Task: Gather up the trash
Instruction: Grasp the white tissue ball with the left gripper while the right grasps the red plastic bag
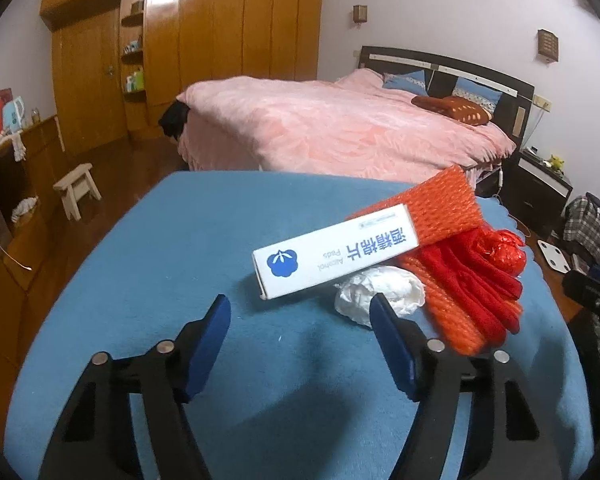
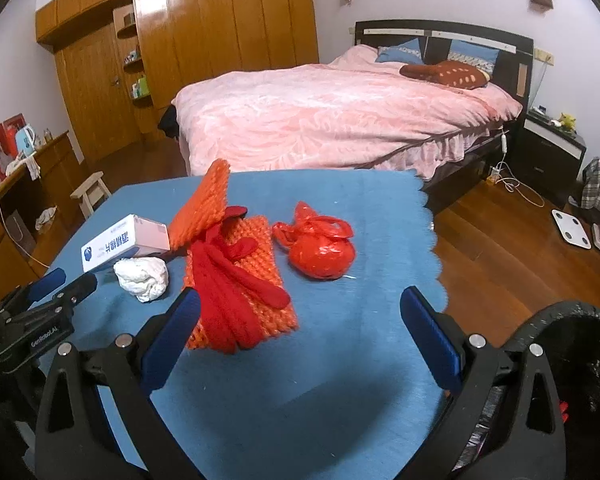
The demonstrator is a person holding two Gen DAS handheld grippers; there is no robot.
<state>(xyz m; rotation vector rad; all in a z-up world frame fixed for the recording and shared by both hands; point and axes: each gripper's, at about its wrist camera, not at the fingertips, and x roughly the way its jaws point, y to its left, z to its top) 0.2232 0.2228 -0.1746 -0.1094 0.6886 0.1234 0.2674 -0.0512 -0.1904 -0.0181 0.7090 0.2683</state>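
Observation:
On the blue-covered table [image 1: 172, 264] lies a heap of trash. A white alcohol-pad box [image 1: 332, 256] leans on orange foam netting [image 1: 436, 208], with a crumpled white tissue [image 1: 384, 294] just in front of it. Red gloves [image 1: 476, 284] lie over the netting, and a knotted red plastic bag [image 1: 504, 252] sits beyond. My left gripper [image 1: 300, 304] is open, a little short of the box and tissue, holding nothing. My right gripper [image 2: 302, 298] is open above the cloth [image 2: 360, 208], near the gloves [image 2: 236, 284] and the red bag [image 2: 320, 254], also holding nothing.
A black-lined bin [image 2: 572, 320] stands at the table's right edge beside my right gripper. Beyond the table are a pink-covered bed [image 2: 340, 120], a small wooden stool [image 1: 78, 188], a wooden wardrobe [image 1: 204, 40] and a white scale [image 2: 572, 228] on the wood floor.

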